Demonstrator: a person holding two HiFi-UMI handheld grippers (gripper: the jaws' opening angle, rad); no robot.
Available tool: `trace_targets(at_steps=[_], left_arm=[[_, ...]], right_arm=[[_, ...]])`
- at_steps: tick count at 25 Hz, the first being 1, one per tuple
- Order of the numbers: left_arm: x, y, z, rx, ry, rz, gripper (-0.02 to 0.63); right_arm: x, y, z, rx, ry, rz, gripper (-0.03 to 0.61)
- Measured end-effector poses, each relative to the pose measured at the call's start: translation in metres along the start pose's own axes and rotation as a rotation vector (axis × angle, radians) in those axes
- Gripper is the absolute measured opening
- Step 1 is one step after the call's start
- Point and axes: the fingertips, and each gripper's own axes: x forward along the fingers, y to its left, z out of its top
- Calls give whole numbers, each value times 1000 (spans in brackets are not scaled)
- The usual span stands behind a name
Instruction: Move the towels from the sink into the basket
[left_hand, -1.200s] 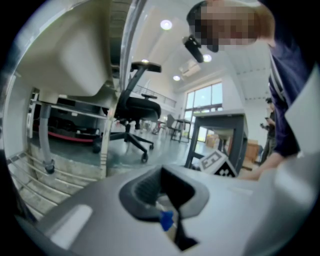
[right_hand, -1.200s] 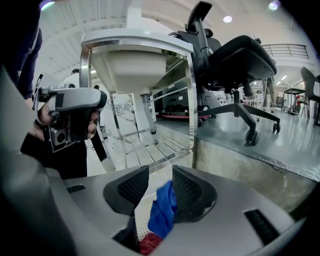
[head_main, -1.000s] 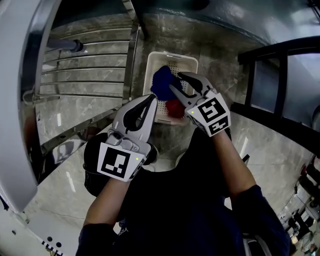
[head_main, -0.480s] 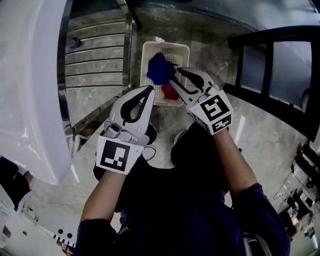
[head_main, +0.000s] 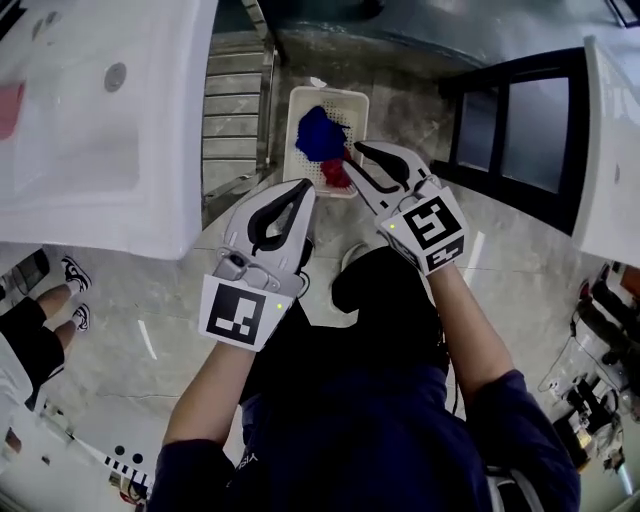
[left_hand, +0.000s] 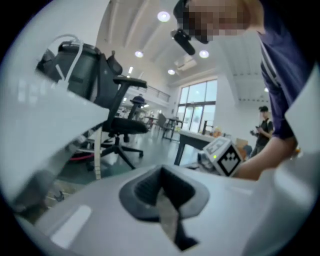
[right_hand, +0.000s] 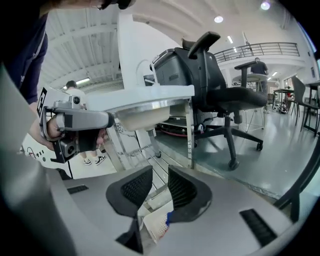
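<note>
Two empty claws poised over a floor basket that already holds two towels.

The left claw (head_main: 302, 190) has its jaws pressed together on nothing. The right claw (head_main: 352, 158) has just been closing, but a gap remains with nothing in it. Directly beyond and below the right claw's tips sits the white basket (head_main: 300, 105), with a blue towel (head_main: 318, 133) and, nearer the tips, a red towel (head_main: 336, 173). Both towels are bunched and point no clear way. The blue one lies longer along the basket's length, running away from the claws. This looks like the pause after a drop. Next comes a reach to the sink (head_main: 120, 150), up and left of the left claw. A pink patch (head_main: 8, 108) at its edge may be another towel, though I cannot tell.
</note>
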Motion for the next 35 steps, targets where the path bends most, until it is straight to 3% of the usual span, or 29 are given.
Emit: trace_targets(at_steps=[8, 18, 29, 35], left_arm=[[-49, -28, 89, 28, -49, 45, 3], [-109, -75, 161, 89, -90, 93, 3], [-176, -131, 221, 131, -142, 152, 3], [-213, -139, 239, 123, -183, 202, 3]], right_arm=[[-67, 29, 85, -57, -59, -2, 47], [-154, 74, 152, -98, -137, 10, 17], [-247, 115, 209, -153, -227, 13, 9], [-265, 151, 236, -171, -252, 71, 8]])
